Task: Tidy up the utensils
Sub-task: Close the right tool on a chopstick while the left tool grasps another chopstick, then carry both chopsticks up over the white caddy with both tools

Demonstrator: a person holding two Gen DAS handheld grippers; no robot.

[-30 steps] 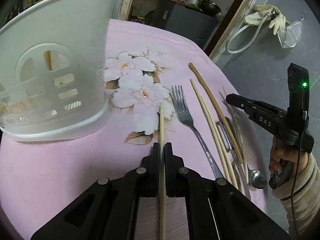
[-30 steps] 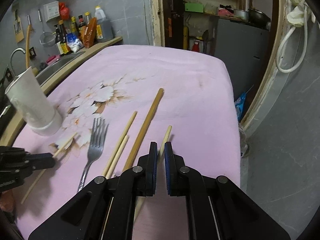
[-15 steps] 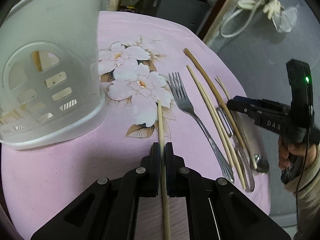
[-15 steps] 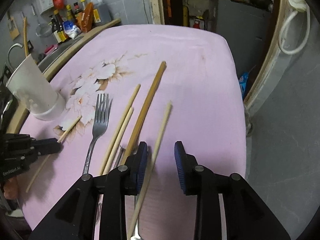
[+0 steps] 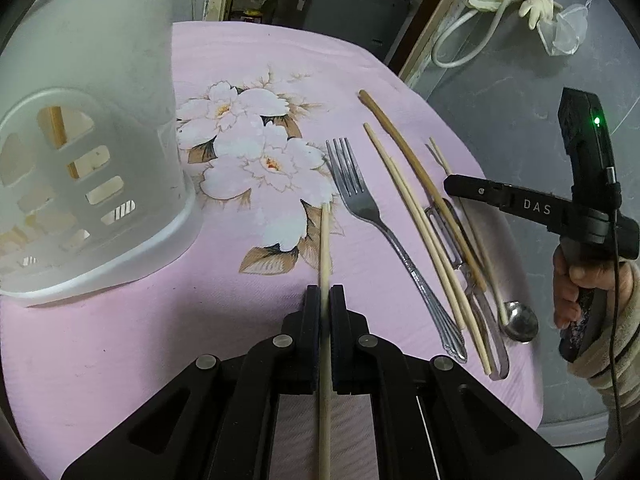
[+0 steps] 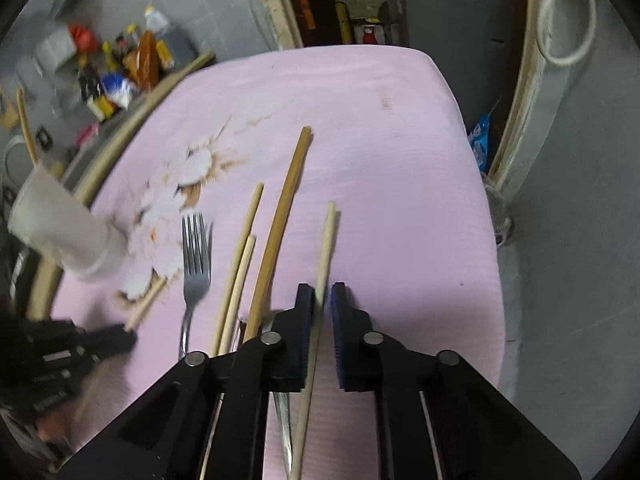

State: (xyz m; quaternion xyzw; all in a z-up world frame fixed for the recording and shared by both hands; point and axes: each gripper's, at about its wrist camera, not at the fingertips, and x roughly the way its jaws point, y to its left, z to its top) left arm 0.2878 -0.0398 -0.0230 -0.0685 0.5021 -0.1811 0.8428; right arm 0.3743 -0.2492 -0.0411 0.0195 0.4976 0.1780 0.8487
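Left wrist: fork (image 5: 362, 200) beside chopsticks (image 5: 420, 224); holder (image 5: 92, 152) apart.

Your left gripper (image 5: 325, 295) angles steeply downward, its jaws clamped tight on a thin stick. Your right gripper (image 6: 321, 295), pitched down likewise, has just been closing, a pale stick between its jaws; your right hand (image 5: 570, 284) wraps its handle.

Left gripper (image 5: 325, 296): matte black, two flat fingers on angular linkage arms with round silver pivot screws. Right gripper (image 6: 321, 300): same black build, silver screws, blue ribbed pads (image 6: 339, 320). From the left view its body reads "DAS" in white, green LED lit, thin black cable hanging. Hand (image 5: 570, 292) in beige ribbed knit sleeve (image 5: 618, 344).
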